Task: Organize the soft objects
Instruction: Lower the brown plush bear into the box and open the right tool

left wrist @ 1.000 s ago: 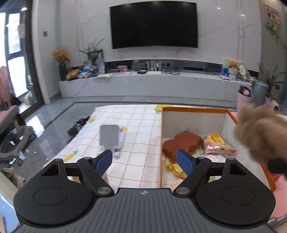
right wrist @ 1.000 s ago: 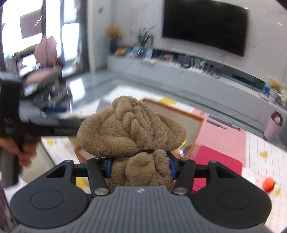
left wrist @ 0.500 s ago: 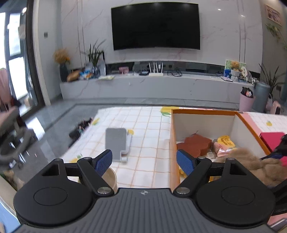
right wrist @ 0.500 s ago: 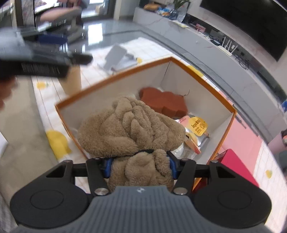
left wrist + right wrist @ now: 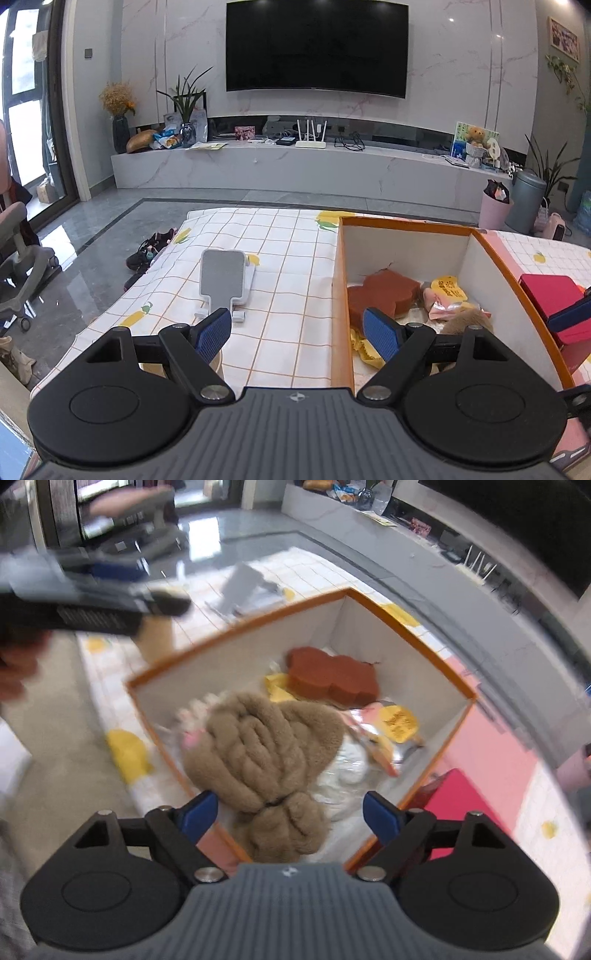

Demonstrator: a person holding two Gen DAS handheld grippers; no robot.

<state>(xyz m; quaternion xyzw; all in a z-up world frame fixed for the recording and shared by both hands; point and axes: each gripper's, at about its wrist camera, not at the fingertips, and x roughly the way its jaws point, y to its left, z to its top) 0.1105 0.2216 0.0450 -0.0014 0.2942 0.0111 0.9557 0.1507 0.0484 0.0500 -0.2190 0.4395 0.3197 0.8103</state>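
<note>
A fluffy brown plush (image 5: 266, 753) lies inside the orange-rimmed white box (image 5: 417, 627), on a crinkled clear bag. My right gripper (image 5: 290, 814) hovers over it with its jaws opening; the blue pads stand clear of the plush on both sides. In the left wrist view only a tuft of the plush (image 5: 467, 319) shows in the box (image 5: 406, 223). My left gripper (image 5: 297, 330) is open and holds nothing, low over the tablecloth beside the box's left wall. A brown cushion (image 5: 334, 679) and a pink snack bag with a yellow label (image 5: 395, 723) also lie in the box.
A grey phone stand (image 5: 225, 284) sits on the checked tablecloth (image 5: 280, 258) left of the box. A red box (image 5: 550, 299) stands to its right. A beige cup (image 5: 218, 363) sits under my left fingers. Shoes (image 5: 147, 251) lie on the floor.
My right gripper carried the plush down over the box and its jaws spread off it, leaving the plush in the box. The left gripper has barely moved.
</note>
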